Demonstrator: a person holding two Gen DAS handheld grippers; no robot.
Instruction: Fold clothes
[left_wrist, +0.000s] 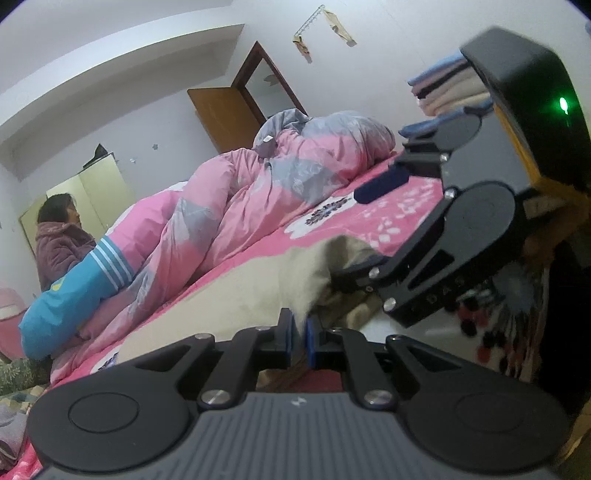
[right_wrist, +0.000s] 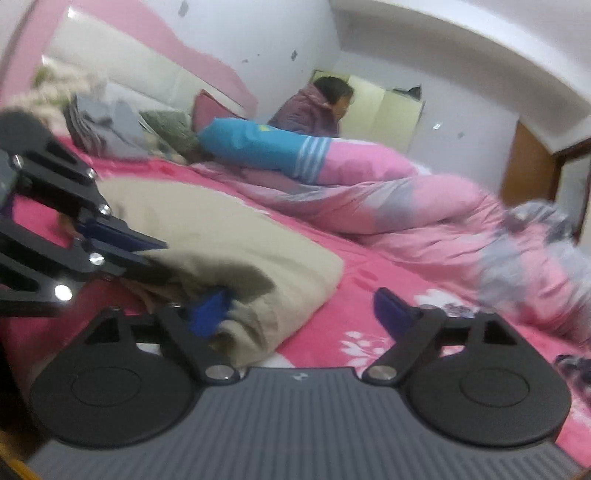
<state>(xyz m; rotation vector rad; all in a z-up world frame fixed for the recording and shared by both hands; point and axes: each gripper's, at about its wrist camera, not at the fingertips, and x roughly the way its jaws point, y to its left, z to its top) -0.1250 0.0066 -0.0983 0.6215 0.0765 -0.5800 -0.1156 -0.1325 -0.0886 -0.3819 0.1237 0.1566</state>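
Beige garment (right_wrist: 229, 236) lay on the pink flowered bed sheet (right_wrist: 369, 295), soft plain fabric, thick, no print visible. It was folded over into a bulky layered bundle with a rounded far edge and a rumpled, bunched near corner showing several layers. In the left wrist view the cloth (left_wrist: 258, 291) stretched flat across the sheet toward the far left, then rose into a pinched ridge at the near end, darker crumpled folds just right of that ridge. One near edge sat nipped between blue pads; another blue pad touched the bunched near corner in the right wrist view. The right wrist view was blurred, so seams and garment type couldn't be told.
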